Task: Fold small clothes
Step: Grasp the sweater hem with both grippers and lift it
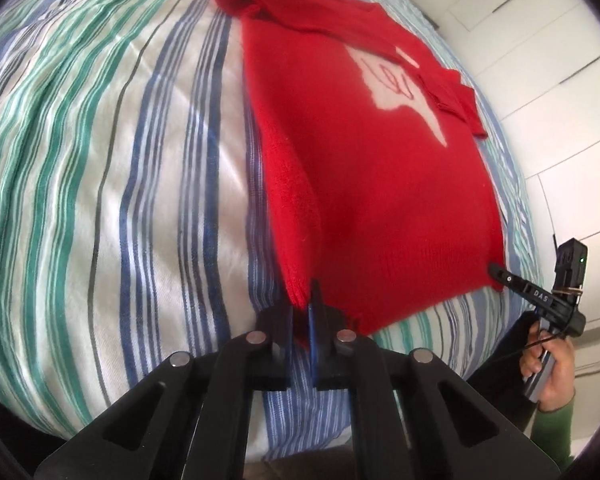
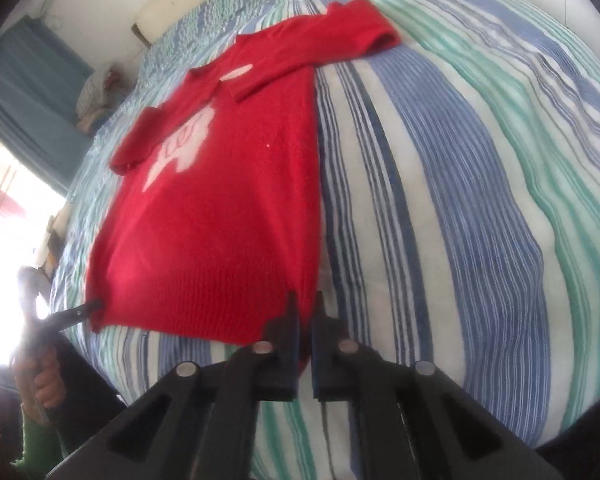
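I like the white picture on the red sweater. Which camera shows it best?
The left wrist view. There the white picture on the red sweater is larger and sharper, with red squiggly lines visible inside it. The right wrist view shows it smaller, blurry and washed out, partly hidden by a folded sleeve.

Sweater [image 1: 372, 184] flat on bedspread [image 1: 120, 200]
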`<move>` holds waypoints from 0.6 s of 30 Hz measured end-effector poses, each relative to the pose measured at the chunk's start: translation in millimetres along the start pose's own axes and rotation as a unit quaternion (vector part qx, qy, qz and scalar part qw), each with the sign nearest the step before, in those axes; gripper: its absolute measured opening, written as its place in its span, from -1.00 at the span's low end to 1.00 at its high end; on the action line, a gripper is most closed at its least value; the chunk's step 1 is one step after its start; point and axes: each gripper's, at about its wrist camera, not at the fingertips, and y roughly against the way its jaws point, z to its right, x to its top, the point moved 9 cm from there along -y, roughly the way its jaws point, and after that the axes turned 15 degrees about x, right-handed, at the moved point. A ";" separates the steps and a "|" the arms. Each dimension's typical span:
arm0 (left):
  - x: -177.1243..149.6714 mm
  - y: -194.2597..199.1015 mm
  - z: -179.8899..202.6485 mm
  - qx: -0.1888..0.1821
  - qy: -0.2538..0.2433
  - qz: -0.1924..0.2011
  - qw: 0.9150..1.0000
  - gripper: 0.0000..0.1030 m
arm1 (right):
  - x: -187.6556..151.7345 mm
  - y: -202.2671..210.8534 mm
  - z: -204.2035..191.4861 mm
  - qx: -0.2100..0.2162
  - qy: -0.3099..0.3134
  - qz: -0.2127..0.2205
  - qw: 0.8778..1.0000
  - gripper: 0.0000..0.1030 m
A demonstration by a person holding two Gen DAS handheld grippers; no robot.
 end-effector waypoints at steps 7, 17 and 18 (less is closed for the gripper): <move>-2.3 -13.3 -15.1 0.022 0.018 -0.004 1.000 -0.96 | 0.2 -14.9 20.5 -0.012 -0.007 0.002 1.000 -0.96; -7.0 30.0 -22.0 -0.006 0.002 0.027 1.000 -0.83 | -8.7 0.3 22.9 0.027 -0.029 0.031 0.999 -0.94; -7.4 30.4 -21.1 -0.014 0.000 0.027 1.000 -0.67 | -9.1 3.7 22.8 0.040 -0.034 0.034 0.998 -0.83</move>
